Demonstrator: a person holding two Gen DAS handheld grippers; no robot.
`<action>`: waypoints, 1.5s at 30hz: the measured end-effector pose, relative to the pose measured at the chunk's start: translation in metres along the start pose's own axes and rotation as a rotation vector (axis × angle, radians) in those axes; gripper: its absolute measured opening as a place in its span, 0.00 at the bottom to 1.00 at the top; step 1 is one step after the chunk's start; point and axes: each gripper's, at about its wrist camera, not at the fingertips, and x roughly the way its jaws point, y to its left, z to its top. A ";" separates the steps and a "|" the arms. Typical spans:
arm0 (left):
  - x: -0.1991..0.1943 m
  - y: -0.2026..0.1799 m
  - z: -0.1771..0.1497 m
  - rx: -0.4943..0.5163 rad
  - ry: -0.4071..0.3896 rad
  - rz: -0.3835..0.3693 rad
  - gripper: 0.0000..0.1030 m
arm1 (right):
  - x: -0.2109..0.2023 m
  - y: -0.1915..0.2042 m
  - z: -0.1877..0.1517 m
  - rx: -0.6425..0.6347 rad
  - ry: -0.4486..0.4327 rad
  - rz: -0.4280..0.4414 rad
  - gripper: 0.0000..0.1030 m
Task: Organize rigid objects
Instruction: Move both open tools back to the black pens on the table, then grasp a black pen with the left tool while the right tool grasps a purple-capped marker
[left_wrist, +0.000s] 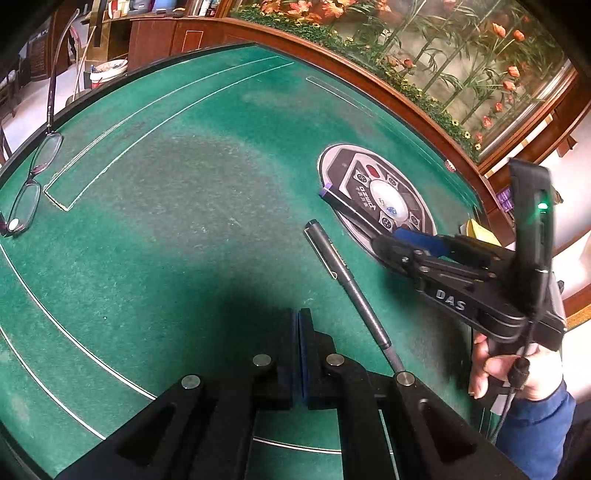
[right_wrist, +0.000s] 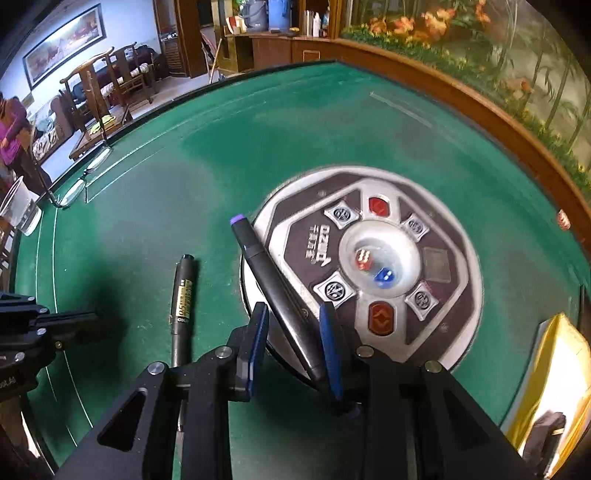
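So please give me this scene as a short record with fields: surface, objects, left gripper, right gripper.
surface: green felt table with a round control panel set in it
objects: grey pen lying on the felt; black marker with purple end; eyeglasses at the table edge
left gripper: shut, empty
right gripper: marker between its blue pads; contact unclear

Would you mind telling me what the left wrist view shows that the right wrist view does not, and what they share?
Only the left wrist view shows the shut left gripper and the person's hand holding the right gripper.

Only the right wrist view shows the two dice clearly, the yellow packet and the chairs.

Both show the green table, the round control panel, the grey pen, the purple-capped marker and the glasses.
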 end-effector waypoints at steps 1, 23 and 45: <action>-0.001 0.001 0.000 -0.002 -0.001 -0.001 0.02 | 0.000 0.002 -0.001 -0.005 -0.014 -0.008 0.22; 0.007 -0.022 -0.003 0.028 0.001 0.088 0.35 | -0.074 -0.015 -0.113 0.364 -0.162 0.281 0.14; 0.003 -0.067 -0.045 0.256 -0.204 0.321 0.10 | -0.088 -0.009 -0.118 0.324 -0.212 0.263 0.14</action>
